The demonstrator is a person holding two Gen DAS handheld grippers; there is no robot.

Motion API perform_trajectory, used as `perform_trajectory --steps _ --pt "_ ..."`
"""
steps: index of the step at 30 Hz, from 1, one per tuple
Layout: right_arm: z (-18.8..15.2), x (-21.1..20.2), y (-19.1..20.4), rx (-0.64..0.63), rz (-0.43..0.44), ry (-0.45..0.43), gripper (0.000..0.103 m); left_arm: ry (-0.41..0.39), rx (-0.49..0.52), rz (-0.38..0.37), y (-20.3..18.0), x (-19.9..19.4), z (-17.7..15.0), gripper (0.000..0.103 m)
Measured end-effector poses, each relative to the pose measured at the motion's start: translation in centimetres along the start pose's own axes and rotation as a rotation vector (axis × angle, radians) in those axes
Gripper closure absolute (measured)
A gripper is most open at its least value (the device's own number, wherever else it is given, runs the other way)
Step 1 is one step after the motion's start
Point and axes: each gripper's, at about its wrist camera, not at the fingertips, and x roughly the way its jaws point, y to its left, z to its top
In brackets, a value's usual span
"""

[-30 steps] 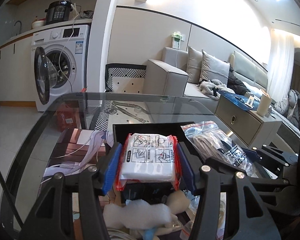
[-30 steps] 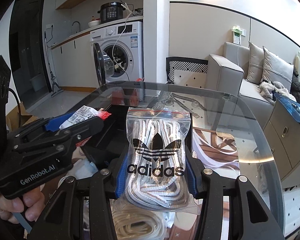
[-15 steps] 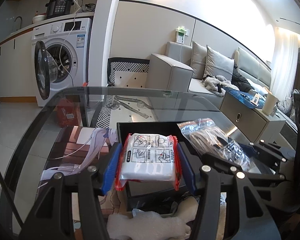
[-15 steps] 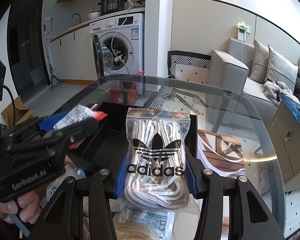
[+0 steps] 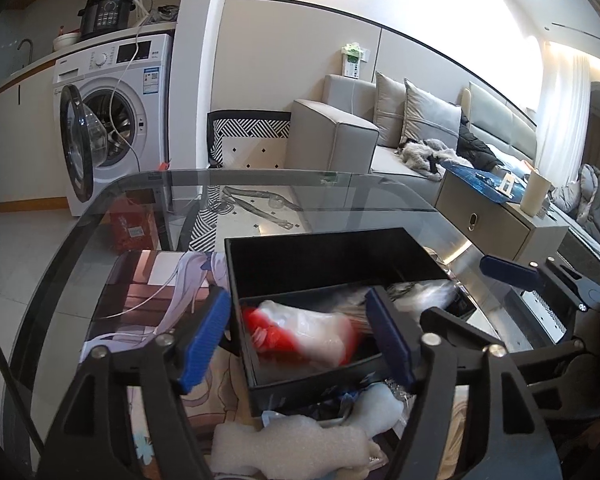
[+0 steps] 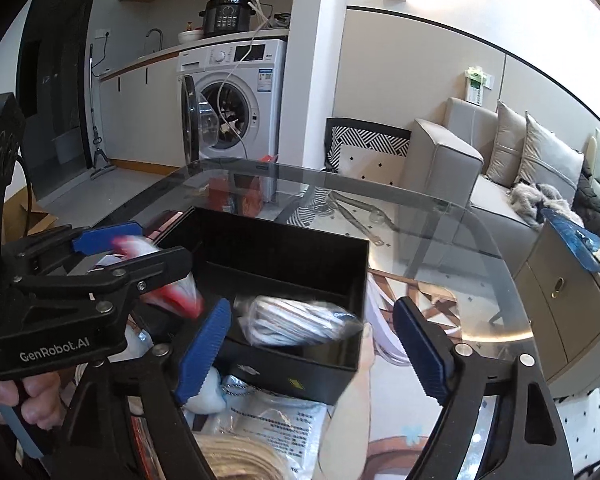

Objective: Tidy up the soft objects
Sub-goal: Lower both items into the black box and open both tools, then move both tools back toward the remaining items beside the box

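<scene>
A black open box stands on the glass table; it also shows in the right wrist view. My left gripper is open above the box's near edge. A red and white packet, blurred, lies loose in the box between the jaws. My right gripper is open over the box. The clear bag of laces, blurred, lies loose in the box. The left gripper shows at the left with the packet under it.
Soft white foam and plastic packets lie in front of the box. A coil of pale rope is at the near edge. The glass table's rim curves behind. A washing machine and sofa stand beyond.
Both grippers have opened. The red and white packet and the bag of laces have dropped from the jaws into the black box.
</scene>
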Motion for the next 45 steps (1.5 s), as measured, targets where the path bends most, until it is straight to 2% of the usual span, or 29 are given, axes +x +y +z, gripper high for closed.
perform_trajectory --steps 1,4,6,10,14,19,28,36,45 --pt "-0.2 -0.2 -0.2 0.006 -0.003 -0.003 0.012 -0.005 0.003 -0.003 -0.1 -0.2 -0.1 0.018" --pt "-0.7 -1.2 -0.6 0.025 -0.013 -0.017 0.007 -0.016 0.01 -0.024 -0.1 -0.8 -0.2 0.004" --pt "-1.1 -1.9 -1.0 0.037 -0.017 -0.022 0.004 -0.028 0.016 -0.024 -0.1 -1.4 -0.3 0.0" --pt "-1.9 -3.2 -1.7 0.069 -0.015 -0.028 0.001 -0.038 0.043 -0.004 0.0 -2.6 -0.7 0.0" --pt "-3.1 -4.3 -2.0 0.099 0.021 -0.022 0.001 -0.04 0.049 0.017 0.4 -3.9 -1.5 0.0" --pt "-4.8 -4.7 -1.3 0.069 0.043 0.004 0.001 -0.034 0.031 0.022 1.3 -5.2 -2.9 0.0" --pt "-7.1 -4.8 0.3 0.033 0.11 0.046 0.001 -0.025 0.069 0.057 1.5 -7.2 -4.9 0.0" --pt "-7.5 -4.6 1.4 0.006 0.168 0.082 0.001 -0.001 0.077 0.049 1.5 -8.4 -6.5 0.0" --pt "-7.8 -3.9 2.6 -0.017 0.195 0.109 0.001 0.015 0.055 0.028 1.8 -8.2 -6.8 0.0"
